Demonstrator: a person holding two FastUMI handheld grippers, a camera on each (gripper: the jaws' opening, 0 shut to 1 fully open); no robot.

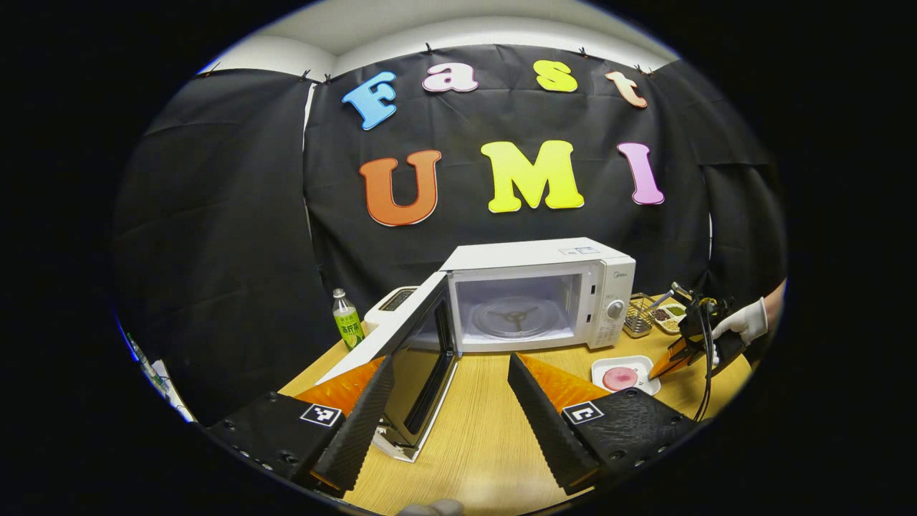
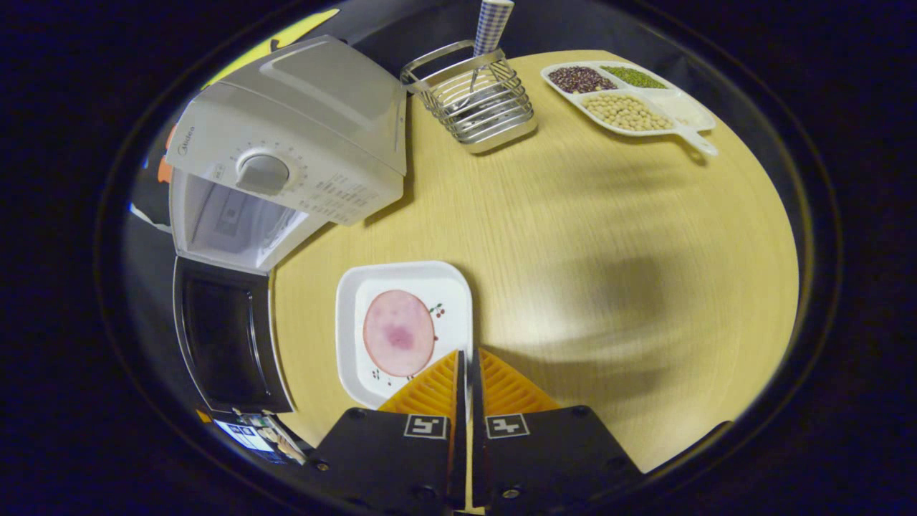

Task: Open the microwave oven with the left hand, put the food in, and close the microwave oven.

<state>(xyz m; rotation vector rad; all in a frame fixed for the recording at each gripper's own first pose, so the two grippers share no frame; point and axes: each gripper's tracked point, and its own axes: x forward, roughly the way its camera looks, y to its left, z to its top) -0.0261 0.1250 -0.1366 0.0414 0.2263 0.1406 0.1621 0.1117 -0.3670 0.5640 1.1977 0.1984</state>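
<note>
My left claw (image 1: 448,398) is spread wide by the open microwave (image 1: 534,294), right claw (image 2: 467,373) pressed together over the white plate (image 2: 405,326) holding the ham slice (image 2: 398,332) on the table (image 2: 609,236).

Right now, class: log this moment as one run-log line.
microwave door: open | plate of food: on table | left gripper: open | right gripper: shut, at plate rim

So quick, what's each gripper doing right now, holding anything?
Left gripper: open, holding nothing; the microwave door stands open between its fingers.
Right gripper: closed, empty, at the edge of the plate with the ham slice.
</note>
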